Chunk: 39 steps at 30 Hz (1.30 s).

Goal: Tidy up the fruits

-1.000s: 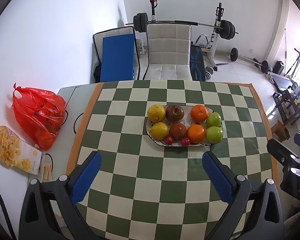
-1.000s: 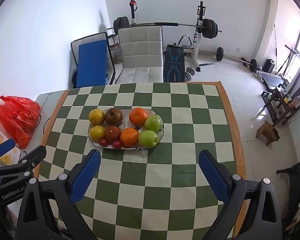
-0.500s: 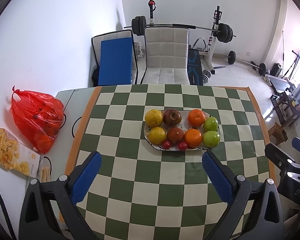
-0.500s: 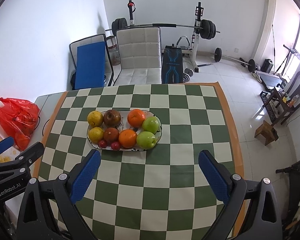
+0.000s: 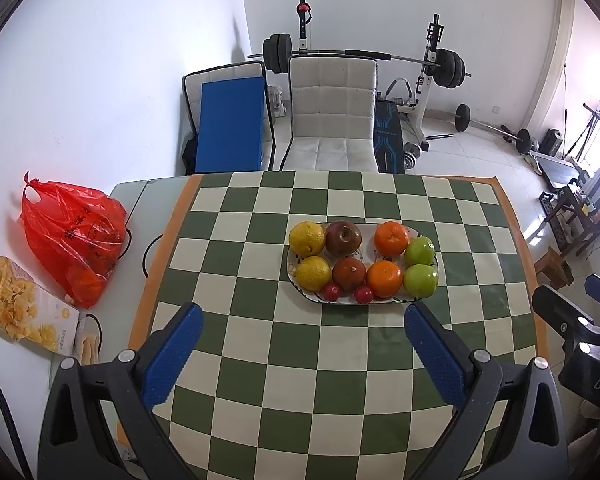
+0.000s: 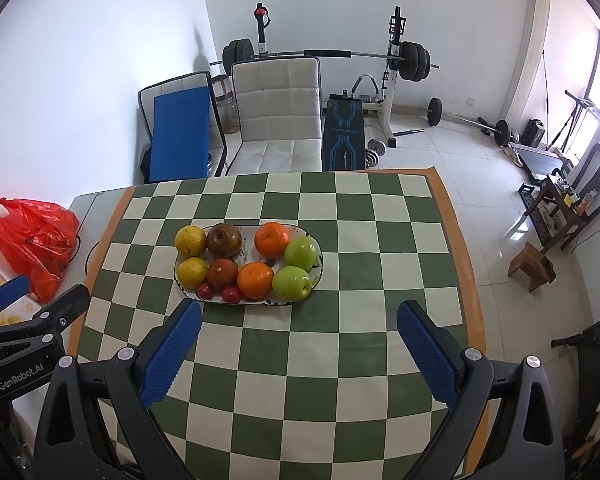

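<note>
Fruits sit grouped by kind on the oval patterned plate [image 5: 416,301]; sorting looks finished. My left gripper [image 5: 300,344] and right gripper [image 6: 298,340] hang released, empty.

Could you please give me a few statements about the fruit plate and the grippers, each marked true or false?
1. The plate holds two green apples. True.
2. The left gripper is shut on an orange. False: its jaws are wide apart and hold nothing.
3. The red bag lies on the checkered cloth. False: it lies off the cloth, on the bare table to the left.
4. Two small red fruits sit at the plate's near edge. True.
5. The right gripper is open, empty and short of the plate. True.
</note>
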### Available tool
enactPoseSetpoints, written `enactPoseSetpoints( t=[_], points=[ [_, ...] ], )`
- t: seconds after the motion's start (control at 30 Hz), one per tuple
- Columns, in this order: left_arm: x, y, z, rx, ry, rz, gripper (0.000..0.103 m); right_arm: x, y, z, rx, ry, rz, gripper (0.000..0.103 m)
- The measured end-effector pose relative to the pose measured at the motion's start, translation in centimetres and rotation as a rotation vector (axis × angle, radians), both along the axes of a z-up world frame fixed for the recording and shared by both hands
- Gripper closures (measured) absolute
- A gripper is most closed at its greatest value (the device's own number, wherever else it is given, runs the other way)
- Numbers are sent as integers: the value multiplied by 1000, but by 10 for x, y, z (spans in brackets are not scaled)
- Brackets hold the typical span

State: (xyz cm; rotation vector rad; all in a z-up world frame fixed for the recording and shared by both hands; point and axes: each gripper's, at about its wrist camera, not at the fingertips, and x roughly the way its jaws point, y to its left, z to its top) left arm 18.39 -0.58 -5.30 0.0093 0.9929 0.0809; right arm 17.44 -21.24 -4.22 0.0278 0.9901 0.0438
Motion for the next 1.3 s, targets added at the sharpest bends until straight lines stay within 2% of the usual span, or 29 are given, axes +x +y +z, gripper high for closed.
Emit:
enactPoseSetpoints(
  t=[1.3],
  points=[
    [-7, -6, 14, -6, -29, -9, 0, -2, -2, 20, 5, -19, 1, 3]
  ],
)
